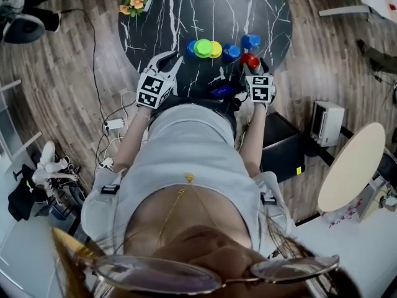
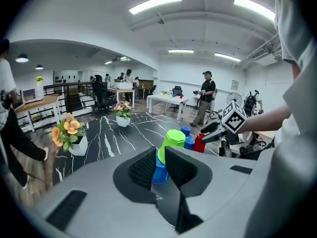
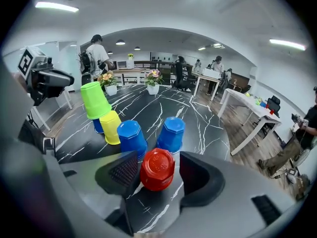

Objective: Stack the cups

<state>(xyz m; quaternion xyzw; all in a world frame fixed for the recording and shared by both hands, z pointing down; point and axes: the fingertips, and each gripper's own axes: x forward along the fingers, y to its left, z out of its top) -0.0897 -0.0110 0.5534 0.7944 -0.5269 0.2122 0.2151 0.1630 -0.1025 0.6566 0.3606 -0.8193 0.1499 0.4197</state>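
Inverted cups stand on the black marble table point(image 1: 155, 17). A green cup point(image 1: 202, 47) point(image 2: 173, 140) sits on a blue cup point(image 2: 159, 175), with a yellow cup point(image 1: 216, 49) point(image 3: 110, 127) touching them. Further right are two more blue cups point(image 3: 131, 136) point(image 3: 172, 133) and a red cup point(image 1: 250, 61) point(image 3: 157, 170). My left gripper point(image 1: 172, 57) point(image 2: 160, 152) is just left of the green stack, its jaws a narrow slit apart with nothing between them. My right gripper point(image 1: 255, 68) point(image 3: 158, 160) stands open around the red cup, with a gap at its right pad.
A flower pot point(image 1: 135, 2) point(image 2: 69, 135) stands at the table's far left, another point(image 2: 123, 114) further back. Cables and a power strip point(image 1: 115, 124) lie on the wooden floor to the left. A beige round table point(image 1: 353, 166) stands to the right. People stand in the background.
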